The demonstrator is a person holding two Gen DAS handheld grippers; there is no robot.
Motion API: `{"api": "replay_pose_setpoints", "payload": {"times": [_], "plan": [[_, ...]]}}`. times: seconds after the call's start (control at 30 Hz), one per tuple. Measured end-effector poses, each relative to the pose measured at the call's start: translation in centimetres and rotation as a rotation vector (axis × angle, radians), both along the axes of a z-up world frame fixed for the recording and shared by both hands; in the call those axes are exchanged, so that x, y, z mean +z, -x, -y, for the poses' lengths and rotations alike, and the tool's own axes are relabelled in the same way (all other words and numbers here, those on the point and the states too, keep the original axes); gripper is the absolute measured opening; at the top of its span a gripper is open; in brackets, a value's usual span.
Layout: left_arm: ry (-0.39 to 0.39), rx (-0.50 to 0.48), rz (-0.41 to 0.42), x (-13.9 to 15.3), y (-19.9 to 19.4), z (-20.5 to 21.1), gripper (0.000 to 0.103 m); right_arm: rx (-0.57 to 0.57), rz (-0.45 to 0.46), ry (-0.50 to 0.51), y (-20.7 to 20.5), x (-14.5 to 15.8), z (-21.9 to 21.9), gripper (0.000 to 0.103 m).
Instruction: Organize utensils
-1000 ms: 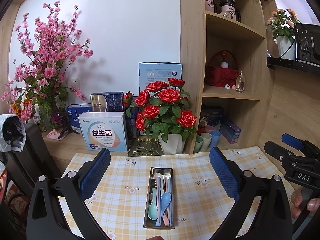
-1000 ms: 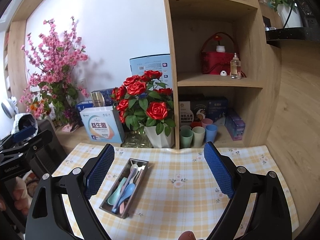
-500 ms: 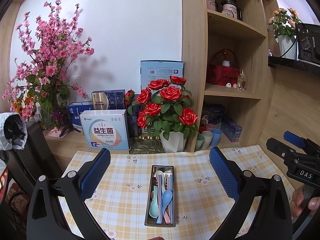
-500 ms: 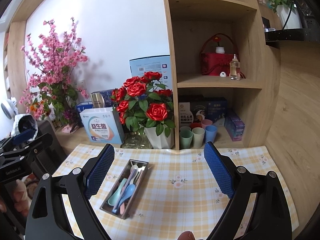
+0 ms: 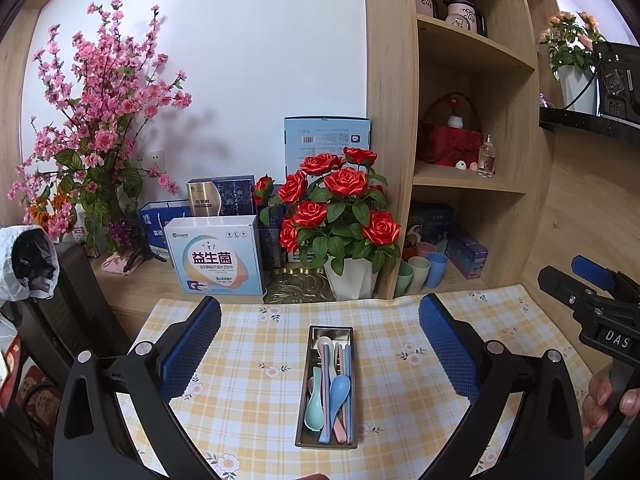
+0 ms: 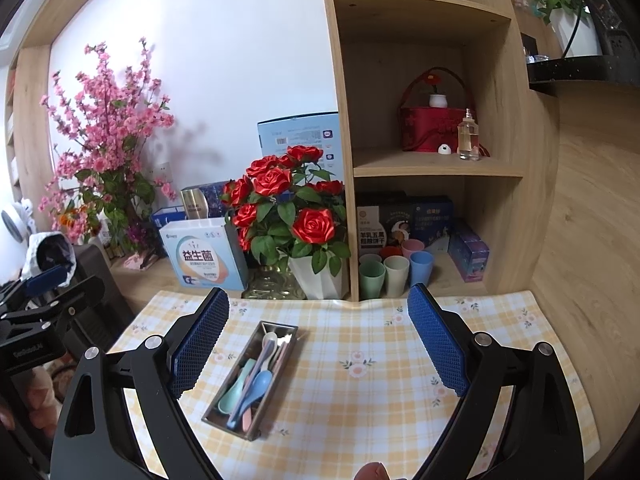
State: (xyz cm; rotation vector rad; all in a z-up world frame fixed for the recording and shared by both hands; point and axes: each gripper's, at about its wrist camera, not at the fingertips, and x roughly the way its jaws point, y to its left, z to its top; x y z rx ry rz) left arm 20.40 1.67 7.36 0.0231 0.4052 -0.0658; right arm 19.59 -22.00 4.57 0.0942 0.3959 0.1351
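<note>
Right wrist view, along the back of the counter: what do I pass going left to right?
Pink blossoms → white box → roses → cups → purple box.

**What sits around the table**

I see a yellow checked cloth (image 5: 256,364) on the table. Behind it stands a white pot of red roses (image 5: 340,208). Left of the roses is a white and blue box (image 5: 216,256), and farther left a tall pink blossom tree (image 5: 96,120). On the wooden shelf (image 6: 436,166) sit a red basket (image 6: 434,128) and a clear bottle (image 6: 468,136). Below are small cups (image 6: 394,272).
</note>
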Motion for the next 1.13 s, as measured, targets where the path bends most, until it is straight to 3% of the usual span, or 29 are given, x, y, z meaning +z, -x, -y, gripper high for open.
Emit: {"api": "replay_pose_setpoints", "payload": {"times": [1.13], "plan": [[0.018,0.009,-0.005,0.29,-0.17,-0.63,0.097,0.000,0.007,0.006,-0.05,0.18,-0.33,0.088]]}}
